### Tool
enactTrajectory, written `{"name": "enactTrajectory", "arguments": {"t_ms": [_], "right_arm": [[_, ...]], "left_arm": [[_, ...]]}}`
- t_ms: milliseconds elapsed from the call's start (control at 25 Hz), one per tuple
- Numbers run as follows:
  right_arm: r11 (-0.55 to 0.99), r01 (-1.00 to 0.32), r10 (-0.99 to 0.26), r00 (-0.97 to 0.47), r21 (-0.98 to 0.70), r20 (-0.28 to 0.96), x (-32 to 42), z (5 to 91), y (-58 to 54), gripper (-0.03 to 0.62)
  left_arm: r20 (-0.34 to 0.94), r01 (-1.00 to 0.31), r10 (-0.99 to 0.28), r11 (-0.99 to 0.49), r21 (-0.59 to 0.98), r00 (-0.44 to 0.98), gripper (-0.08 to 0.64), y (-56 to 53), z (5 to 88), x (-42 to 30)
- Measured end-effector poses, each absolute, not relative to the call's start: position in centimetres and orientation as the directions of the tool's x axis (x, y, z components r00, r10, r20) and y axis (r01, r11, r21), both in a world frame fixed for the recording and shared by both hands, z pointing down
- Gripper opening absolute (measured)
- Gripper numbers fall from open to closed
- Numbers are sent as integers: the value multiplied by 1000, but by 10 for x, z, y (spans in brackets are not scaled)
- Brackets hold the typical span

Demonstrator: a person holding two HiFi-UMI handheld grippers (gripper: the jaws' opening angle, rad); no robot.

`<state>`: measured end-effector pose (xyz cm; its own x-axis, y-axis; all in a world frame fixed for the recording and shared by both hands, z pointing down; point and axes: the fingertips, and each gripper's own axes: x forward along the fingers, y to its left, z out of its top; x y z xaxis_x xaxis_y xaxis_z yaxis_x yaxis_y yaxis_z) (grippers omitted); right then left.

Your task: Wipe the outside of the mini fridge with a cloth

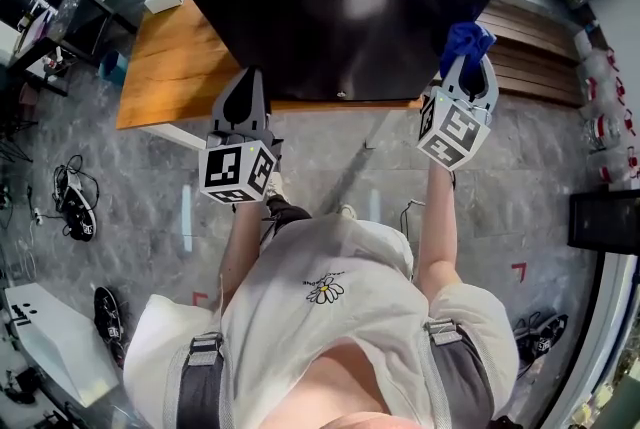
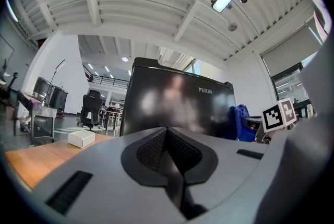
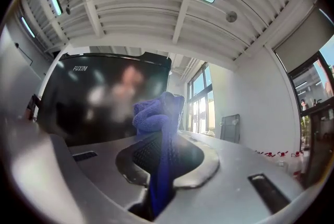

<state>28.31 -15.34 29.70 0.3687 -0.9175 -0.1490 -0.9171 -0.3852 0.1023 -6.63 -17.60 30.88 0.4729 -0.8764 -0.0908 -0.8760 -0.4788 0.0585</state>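
Observation:
The black mini fridge (image 1: 340, 7) marked FUXIN stands on a wooden table (image 1: 165, 67). My right gripper (image 1: 467, 67) is shut on a blue cloth (image 1: 466, 42), held at the fridge's lower right front corner. In the right gripper view the blue cloth (image 3: 159, 118) bunches up between the jaws beside the glossy fridge (image 3: 99, 97). My left gripper (image 1: 243, 102) is shut with nothing in it, just below the fridge's lower left front. In the left gripper view the fridge (image 2: 177, 110) fills the middle and the cloth (image 2: 241, 122) shows at its right.
A small white box (image 2: 81, 138) lies on the table left of the fridge. Wooden slats (image 1: 540, 57) run along the right. Cables (image 1: 75, 197) and shoes (image 1: 110, 312) lie on the grey floor. An office chair (image 2: 91, 108) stands far behind.

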Motion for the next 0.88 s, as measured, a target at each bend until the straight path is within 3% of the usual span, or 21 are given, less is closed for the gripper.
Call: {"name": "enactTrajectory", "arguments": {"t_ms": [480,880], "right_arm": [[-389,-918,-915,376,73,-149,286,298,-136,61],[-89,-996,-983,88,0,-161,170,310,-132,61]], "left_arm": [[-89,-882,-883,-467,59,461,5,-178,310,-71],[-108,-903,-900,-428,43,421,5,-173,321,-80]]}}
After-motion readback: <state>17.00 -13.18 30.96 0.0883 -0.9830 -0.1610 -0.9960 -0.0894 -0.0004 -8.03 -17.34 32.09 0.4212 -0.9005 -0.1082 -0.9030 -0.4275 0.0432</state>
